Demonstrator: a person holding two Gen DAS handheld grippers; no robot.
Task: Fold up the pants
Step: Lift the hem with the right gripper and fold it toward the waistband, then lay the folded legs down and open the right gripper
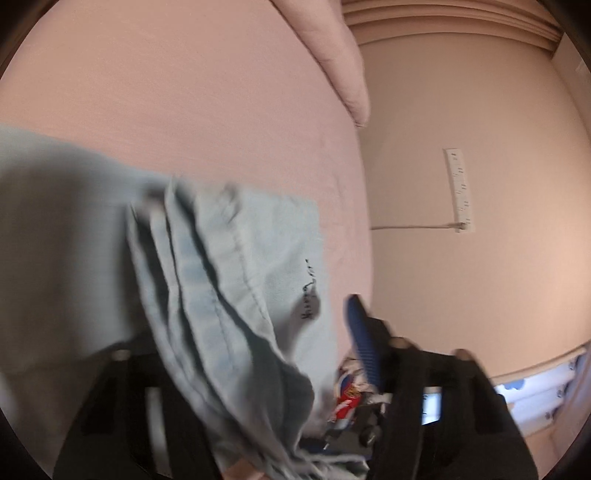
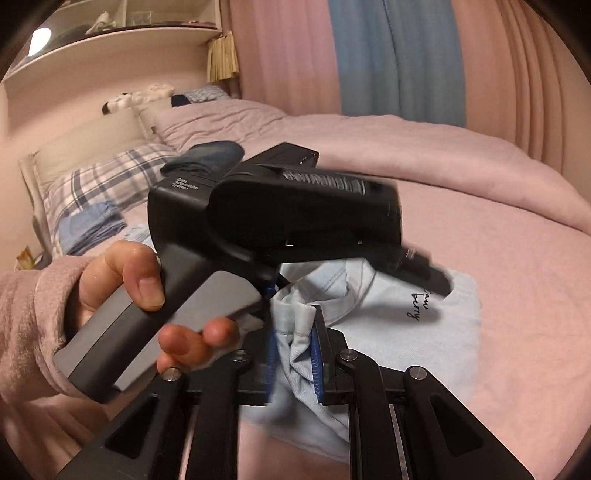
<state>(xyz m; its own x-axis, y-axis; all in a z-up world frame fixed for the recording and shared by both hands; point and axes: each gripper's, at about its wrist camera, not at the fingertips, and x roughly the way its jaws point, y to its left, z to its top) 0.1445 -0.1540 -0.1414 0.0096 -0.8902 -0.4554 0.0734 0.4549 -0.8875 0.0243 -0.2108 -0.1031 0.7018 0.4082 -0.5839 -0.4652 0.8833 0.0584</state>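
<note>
Pink bed [image 2: 498, 258] holds bunched pale-blue pants [image 2: 424, 325], black lettering.

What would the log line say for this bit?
step: folding | right gripper: shut on pants | left gripper: pants bunched between fingers, grip unclear | surface: bed

— What lies at the head of the bed?
— A plaid pillow [image 2: 99, 173], with a stack of folded blue clothes [image 2: 90, 229] just beside it and a dark garment [image 2: 207, 157] nearby.
— Behind?
— Pink curtains [image 2: 288, 55] flanking a blue curtain [image 2: 399, 59], and a shelf [image 2: 122, 33] above the headboard.
— Elsewhere?
— A white power strip [image 1: 460, 190] on the floor beside the pink sheet [image 1: 184, 92].
</note>
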